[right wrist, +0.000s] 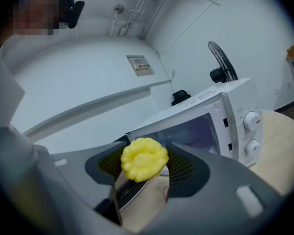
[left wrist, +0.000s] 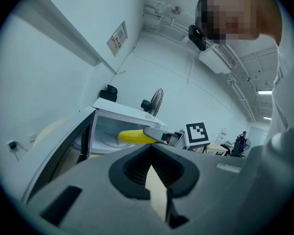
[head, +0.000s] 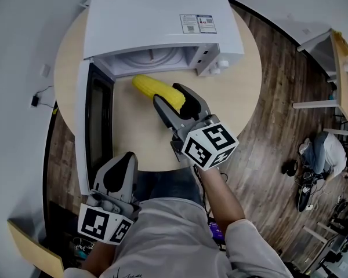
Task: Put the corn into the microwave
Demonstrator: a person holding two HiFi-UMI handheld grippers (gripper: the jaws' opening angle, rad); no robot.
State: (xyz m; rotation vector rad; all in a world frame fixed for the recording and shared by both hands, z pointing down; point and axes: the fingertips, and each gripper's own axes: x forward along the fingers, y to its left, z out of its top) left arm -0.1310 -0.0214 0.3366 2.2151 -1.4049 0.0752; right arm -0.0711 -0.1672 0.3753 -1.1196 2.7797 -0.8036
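Observation:
A yellow corn cob (head: 153, 90) hangs just above the round table (head: 243, 91), its far end near the mouth of the white microwave (head: 156, 22). My right gripper (head: 169, 96) is shut on the cob's near end; the right gripper view shows that end (right wrist: 144, 159) squeezed between the ribbed pads. The microwave door (head: 95, 126) stands swung out to the left and the cavity (head: 156, 59) with its turntable is exposed. My left gripper (head: 120, 161) waits low by the table's near edge beside the door, jaws together and empty. From the left gripper view the corn (left wrist: 133, 137) crosses in front of the cavity.
Control knobs (head: 220, 66) sit at the microwave's right front corner. Wooden floor surrounds the table. Another person (head: 325, 152) sits on the floor at the right near a desk (head: 342, 68). A fan (right wrist: 220, 62) stands behind the microwave.

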